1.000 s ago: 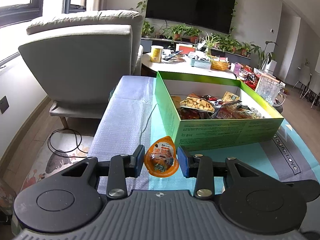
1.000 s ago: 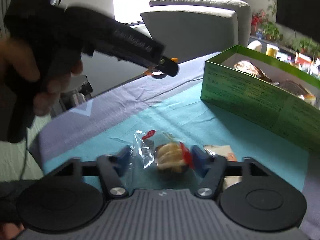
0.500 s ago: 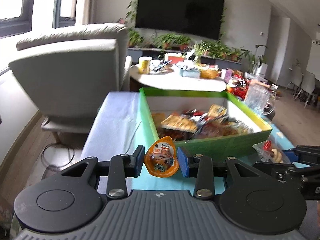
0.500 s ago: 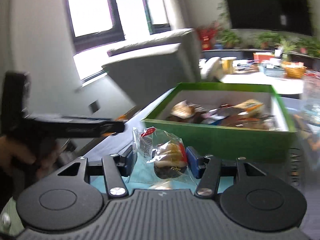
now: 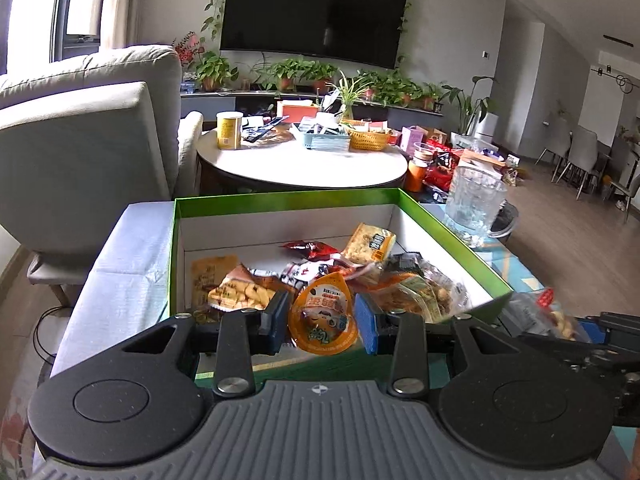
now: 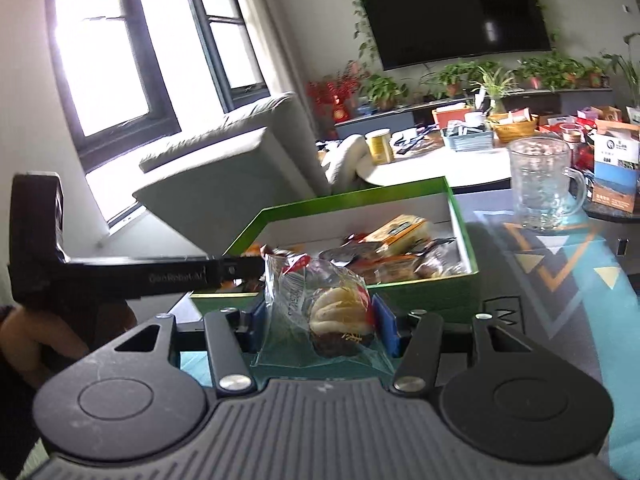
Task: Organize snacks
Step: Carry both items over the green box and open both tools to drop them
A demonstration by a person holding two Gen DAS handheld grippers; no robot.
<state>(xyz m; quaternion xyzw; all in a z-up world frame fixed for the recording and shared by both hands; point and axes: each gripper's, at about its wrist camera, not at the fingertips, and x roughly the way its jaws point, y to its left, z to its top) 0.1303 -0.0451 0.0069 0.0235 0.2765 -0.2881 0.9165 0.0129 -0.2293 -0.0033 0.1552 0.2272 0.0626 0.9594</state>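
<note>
My left gripper (image 5: 322, 322) is shut on an orange jelly pouch (image 5: 323, 320) and holds it over the near edge of the green snack box (image 5: 280, 199), which holds several snack packets. My right gripper (image 6: 318, 326) is shut on a clear-wrapped pastry (image 6: 334, 312) just before the box's near wall (image 6: 420, 296). The left gripper's arm shows in the right wrist view (image 6: 140, 276), reaching over the box's left corner. The wrapped pastry shows in the left wrist view (image 5: 548, 312) at the right, beside the box's corner.
A glass mug (image 5: 474, 204) stands right of the box; it also shows in the right wrist view (image 6: 540, 184). A grey armchair (image 5: 84, 140) is at the left. A round white table (image 5: 300, 160) with clutter lies behind the box.
Both grippers have risen and moved toward the box with their snacks. The left one now looks down into the box; the right one has swung round to face it.
</note>
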